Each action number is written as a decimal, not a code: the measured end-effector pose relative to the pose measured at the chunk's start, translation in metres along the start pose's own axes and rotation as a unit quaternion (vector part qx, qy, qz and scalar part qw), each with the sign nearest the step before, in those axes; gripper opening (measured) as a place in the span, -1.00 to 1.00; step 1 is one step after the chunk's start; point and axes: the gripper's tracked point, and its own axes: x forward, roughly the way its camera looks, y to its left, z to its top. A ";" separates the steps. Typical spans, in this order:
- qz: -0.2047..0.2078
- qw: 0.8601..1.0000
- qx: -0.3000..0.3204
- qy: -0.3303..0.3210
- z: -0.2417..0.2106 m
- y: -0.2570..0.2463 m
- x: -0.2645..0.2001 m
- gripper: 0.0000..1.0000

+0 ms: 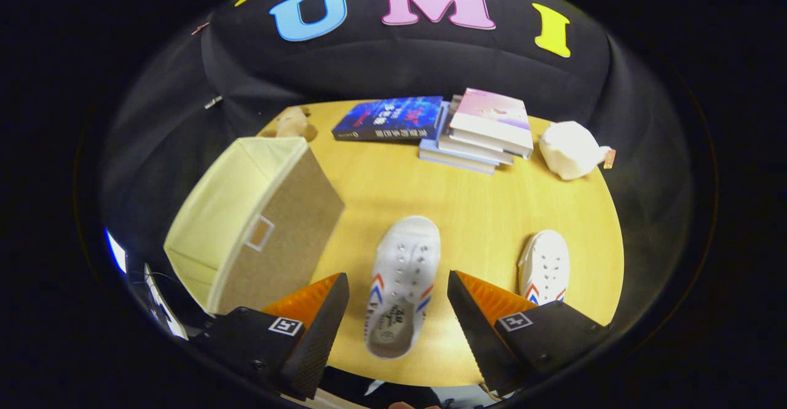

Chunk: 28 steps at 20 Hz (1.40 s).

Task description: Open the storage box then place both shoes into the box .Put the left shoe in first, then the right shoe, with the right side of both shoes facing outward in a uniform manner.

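Left of your fingers, the pale cream fabric storage box (pixel 246 224) with a tan front lay open and looked empty, so opening seemed done. Your gripper (pixel 398 310) was spread wide, holding nothing, with one white canvas shoe (pixel 403 280) between the fingers. The other white shoe (pixel 544 267) sat right, both unpacked.

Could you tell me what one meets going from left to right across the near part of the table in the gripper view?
Cream and tan fabric storage box → white canvas shoe with red and blue stripes, lying between the open gripper's fingers → second white canvas shoe, just beyond the right-hand finger.
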 end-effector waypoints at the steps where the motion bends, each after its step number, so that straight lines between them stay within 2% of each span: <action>1: -0.009 1.000 -0.003 0.007 -0.009 -0.010 0.008 0.97; 7: 0.014 0.998 -0.005 0.067 -0.053 -0.030 0.050 0.97; 10: 0.038 0.996 -0.004 0.083 -0.063 -0.026 0.067 0.83; 13: 0.059 0.994 0.013 0.088 -0.060 -0.021 0.074 0.47; 14: 0.073 0.993 0.019 0.094 -0.062 -0.016 0.075 0.43; 15: 0.088 0.991 0.032 0.097 -0.064 -0.009 0.074 0.20; 17: 0.095 0.989 0.051 0.098 -0.063 -0.005 0.073 -0.41; 20: 0.095 0.988 0.086 0.088 -0.062 -0.006 0.072 -0.70; 23: 0.092 0.980 0.153 0.087 -0.061 -0.007 0.071 -0.89; 28: 0.070 0.974 0.206 0.057 -0.041 -0.004 0.049 -0.89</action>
